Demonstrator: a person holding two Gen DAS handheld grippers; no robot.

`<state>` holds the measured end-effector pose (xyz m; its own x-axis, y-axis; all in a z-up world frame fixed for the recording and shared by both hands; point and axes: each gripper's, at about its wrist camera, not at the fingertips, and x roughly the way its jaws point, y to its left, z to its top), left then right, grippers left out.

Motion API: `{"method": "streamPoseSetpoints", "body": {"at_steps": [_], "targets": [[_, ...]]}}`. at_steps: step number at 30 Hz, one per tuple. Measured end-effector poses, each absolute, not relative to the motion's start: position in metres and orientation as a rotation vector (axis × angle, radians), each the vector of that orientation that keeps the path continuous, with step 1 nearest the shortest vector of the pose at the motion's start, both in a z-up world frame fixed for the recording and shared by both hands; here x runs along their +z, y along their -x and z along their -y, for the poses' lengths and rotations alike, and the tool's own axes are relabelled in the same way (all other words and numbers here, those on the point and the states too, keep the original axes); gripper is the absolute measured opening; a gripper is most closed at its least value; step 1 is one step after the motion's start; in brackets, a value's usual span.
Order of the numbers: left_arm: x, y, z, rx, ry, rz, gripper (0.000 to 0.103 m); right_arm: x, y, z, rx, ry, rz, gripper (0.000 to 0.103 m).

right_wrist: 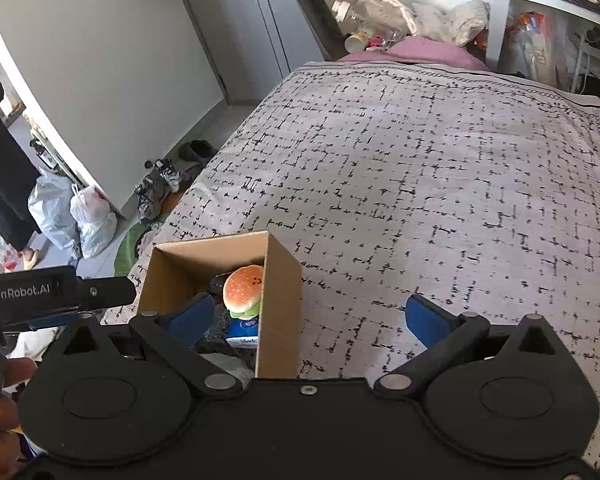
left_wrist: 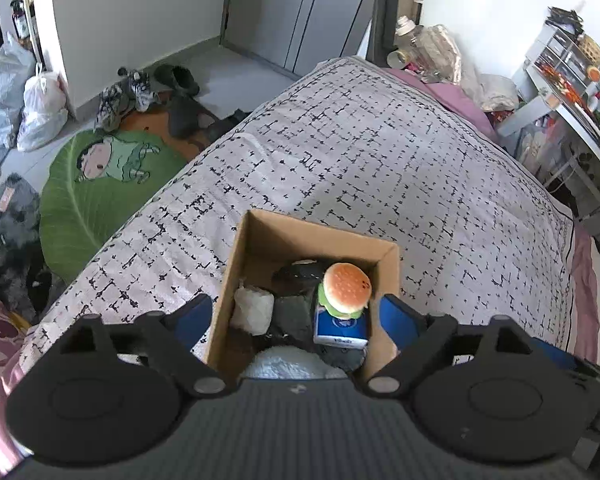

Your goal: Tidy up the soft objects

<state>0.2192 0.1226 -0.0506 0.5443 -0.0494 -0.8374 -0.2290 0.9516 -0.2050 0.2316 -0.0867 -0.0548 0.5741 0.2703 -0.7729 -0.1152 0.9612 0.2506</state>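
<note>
Open brown cardboard box [left_wrist: 260,236] is seen on the patterned bedspread [left_wrist: 380,152], a plush hamburger toy [left_wrist: 346,286] inside. Left gripper [left_wrist: 300,316] and right gripper [right_wrist: 308,316] are spread wide, nothing pinched.

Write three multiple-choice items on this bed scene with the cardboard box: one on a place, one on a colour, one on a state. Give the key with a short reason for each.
1. Where is the burger plush?
A. Inside the cardboard box
B. On the floor mat
C. On the desk shelf

2. What colour are the gripper finger pads?
A. Red
B. Blue
C. Yellow

3. How does the right gripper stand?
A. Shut on the burger plush
B. Shut on the box wall
C. Open, holding nothing

Key: 1 A, the plush sits among other items between the box walls on the bed cover. 2 B, the pads show blue in both wrist views. 3 C, its fingers stand wide apart to either side of the box's right wall, pressing on nothing.
</note>
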Motion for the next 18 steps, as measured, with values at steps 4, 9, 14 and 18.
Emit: {"method": "streamPoseSetpoints", "body": {"at_steps": [4, 9, 14, 18], "targets": [[-0.043, -0.211, -0.107, 0.1, 0.264, -0.991, 0.097, -0.047, -0.222, 0.1, 0.226, -0.194, -0.909, 0.103], [-0.036, -0.197, -0.09, 0.096, 0.255, -0.982, 0.101, -0.042, -0.209, 0.117, 0.221, -0.21, -0.889, 0.103], [-0.031, -0.184, -0.074, 0.078, 0.249, -0.975, 0.101, -0.038, -0.194, 0.135, 0.215, -0.229, -0.874, 0.103], [-0.027, -0.173, -0.062, 0.073, 0.249, -0.968, 0.102, -0.034, -0.184, 0.152, 0.195, -0.241, -0.853, 0.103]]}}
